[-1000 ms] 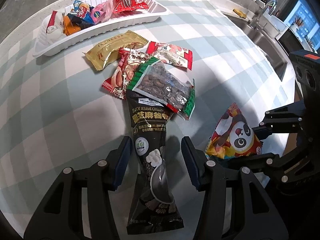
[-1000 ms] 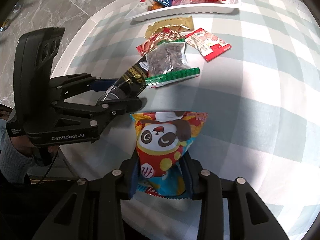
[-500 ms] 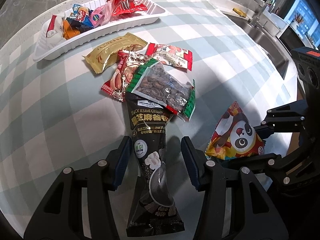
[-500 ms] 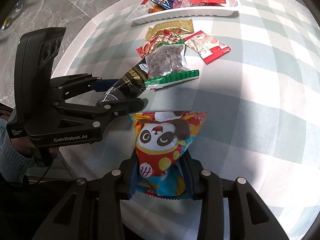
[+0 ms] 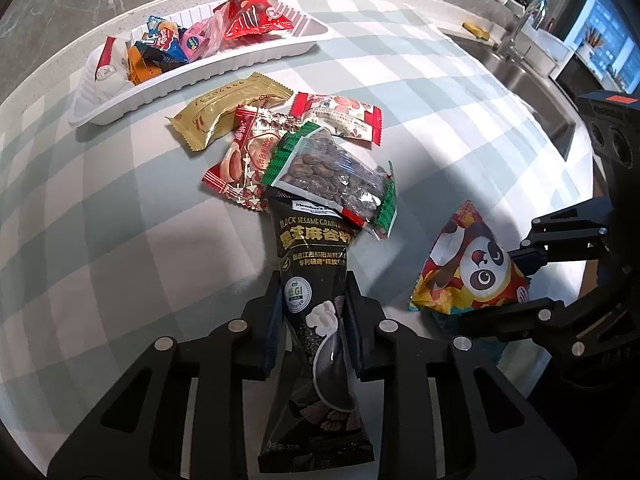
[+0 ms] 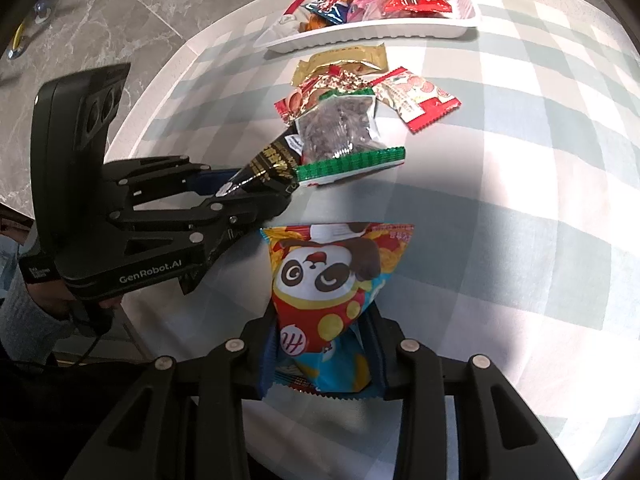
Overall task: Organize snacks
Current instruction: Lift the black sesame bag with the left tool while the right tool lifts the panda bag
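Observation:
A long black sesame packet (image 5: 312, 248) lies on the checked tablecloth, its far end under a clear bag of nuts (image 5: 332, 176). My left gripper (image 5: 314, 284) is closing on the packet's middle, and both pads touch its sides. The same gripper (image 6: 256, 196) and packet (image 6: 272, 160) show at the left of the right wrist view. My right gripper (image 6: 322, 320) is shut on the lower part of a panda-print snack bag (image 6: 328, 268) and still tightening slightly. That bag (image 5: 472, 272) stands to the right of the black packet. A white tray (image 5: 248, 60) with several snacks sits at the back.
Between the tray and the nuts bag lie a gold packet (image 5: 224, 112), a red peanut packet (image 5: 244, 160) and a red-and-white packet (image 5: 340, 116). A sink (image 5: 532, 92) with a faucet (image 5: 520, 24) is at the far right. A sleeved hand (image 6: 24, 312) holds the left gripper by the table's edge.
The left gripper's jaws have closed in from well apart onto the black sesame packet. The right gripper keeps its hold on the panda bag. Neither hand has shifted.

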Available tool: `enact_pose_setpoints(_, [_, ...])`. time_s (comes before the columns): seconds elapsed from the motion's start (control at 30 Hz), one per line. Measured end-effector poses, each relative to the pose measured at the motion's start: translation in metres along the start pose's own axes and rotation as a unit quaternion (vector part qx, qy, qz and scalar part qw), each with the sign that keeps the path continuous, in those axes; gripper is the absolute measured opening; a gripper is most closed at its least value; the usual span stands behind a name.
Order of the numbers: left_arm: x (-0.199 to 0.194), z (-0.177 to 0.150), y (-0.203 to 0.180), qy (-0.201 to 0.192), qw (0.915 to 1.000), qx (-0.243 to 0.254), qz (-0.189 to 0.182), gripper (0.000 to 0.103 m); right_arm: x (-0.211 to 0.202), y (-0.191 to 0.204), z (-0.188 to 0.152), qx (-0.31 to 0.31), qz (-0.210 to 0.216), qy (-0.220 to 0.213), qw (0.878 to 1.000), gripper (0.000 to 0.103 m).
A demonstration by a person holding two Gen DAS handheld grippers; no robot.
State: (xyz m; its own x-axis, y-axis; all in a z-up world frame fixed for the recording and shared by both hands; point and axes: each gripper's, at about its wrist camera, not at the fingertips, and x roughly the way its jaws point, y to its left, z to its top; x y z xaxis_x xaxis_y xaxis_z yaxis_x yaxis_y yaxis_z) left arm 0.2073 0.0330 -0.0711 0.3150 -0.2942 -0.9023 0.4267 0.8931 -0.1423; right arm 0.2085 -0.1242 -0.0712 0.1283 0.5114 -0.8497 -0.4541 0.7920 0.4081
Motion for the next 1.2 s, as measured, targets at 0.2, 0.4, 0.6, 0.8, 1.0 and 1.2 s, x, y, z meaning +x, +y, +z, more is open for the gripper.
enact_pose_setpoints(0.2, [-0.001, -0.003, 0.004, -0.004, 0.9999, -0.011, -0.009, 0.023, -0.005, -0.012, 0.001, 0.022, 0.019, -0.007, 1.0, 0.035])
enact_pose_setpoints(0.4, [-0.005, -0.006, 0.01, -0.006, 0.9997, -0.022, -0.013, 0.023, -0.01, -0.022, 0.0, 0.045, 0.039, -0.013, 0.998, 0.034])
enact_pose_setpoints(0.6, [-0.012, -0.008, 0.019, -0.012, 0.9991, -0.038, -0.014, 0.023, -0.015, -0.031, -0.004, 0.07, 0.056, -0.02, 0.996, 0.033])
enact_pose_setpoints(0.8, [-0.022, -0.009, 0.024, -0.021, 0.9984, -0.05, -0.012, 0.023, -0.021, -0.037, -0.004, 0.084, 0.067, -0.027, 0.994, 0.033])
enact_pose_setpoints(1.0, [-0.034, -0.01, 0.029, -0.031, 0.9976, -0.061, -0.011, 0.023, -0.025, -0.037, 0.0, 0.088, 0.076, -0.034, 0.993, 0.033])
enact_pose_setpoints(1.2, [-0.047, -0.012, 0.036, -0.042, 0.9962, -0.075, -0.013, 0.023, -0.028, -0.037, 0.005, 0.095, 0.085, -0.04, 0.991, 0.033])
